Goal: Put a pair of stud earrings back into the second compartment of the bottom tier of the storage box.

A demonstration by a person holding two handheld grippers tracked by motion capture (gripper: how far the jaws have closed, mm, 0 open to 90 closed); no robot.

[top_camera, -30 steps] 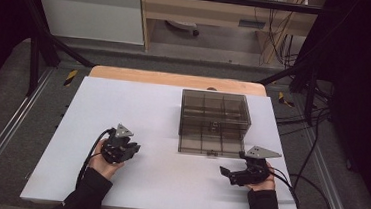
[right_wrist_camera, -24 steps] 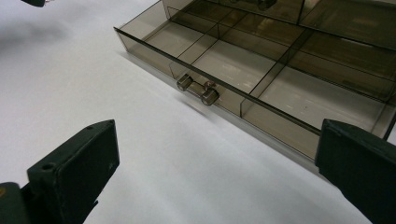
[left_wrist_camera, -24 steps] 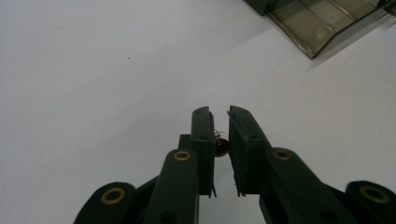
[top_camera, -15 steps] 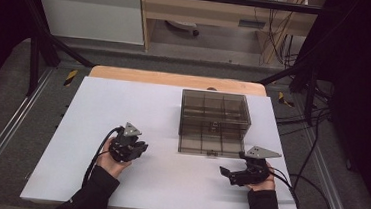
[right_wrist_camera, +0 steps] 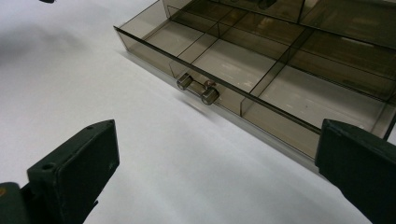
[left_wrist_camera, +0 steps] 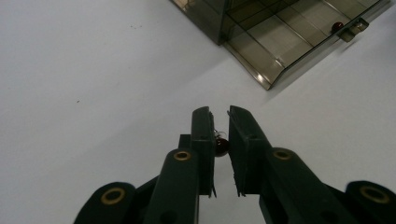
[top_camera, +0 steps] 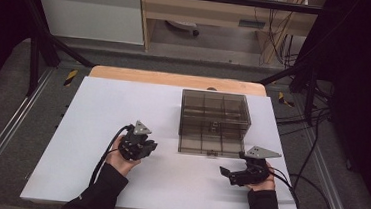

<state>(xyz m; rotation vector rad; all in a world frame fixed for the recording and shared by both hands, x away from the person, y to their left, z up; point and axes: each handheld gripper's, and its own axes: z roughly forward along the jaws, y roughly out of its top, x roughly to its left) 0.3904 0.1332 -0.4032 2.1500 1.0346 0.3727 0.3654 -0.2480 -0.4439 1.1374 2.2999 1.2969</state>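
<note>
A smoky see-through box (top_camera: 215, 112) stands right of the table's middle, its bottom drawer (top_camera: 212, 145) pulled out toward me. My left gripper (top_camera: 147, 148) hovers left of the drawer; in the left gripper view its jaws (left_wrist_camera: 219, 114) are shut on a small dark red bead (left_wrist_camera: 221, 146). Another red bead (left_wrist_camera: 337, 26) lies in a drawer compartment (left_wrist_camera: 280, 42). My right gripper (top_camera: 226, 172) rests in front of the drawer's right end, jaws wide open (right_wrist_camera: 217, 128) with nothing between them, facing the drawer's knob handle (right_wrist_camera: 198, 88).
The white tabletop (top_camera: 103, 108) has free room on its left half and along the front edge. A wooden board (top_camera: 125, 74) edges the table's far side. Cables (top_camera: 307, 194) trail off the table's right side.
My left hand has carried its gripper to the right, closer to the open drawer. The right gripper and the box have stayed where they were.
</note>
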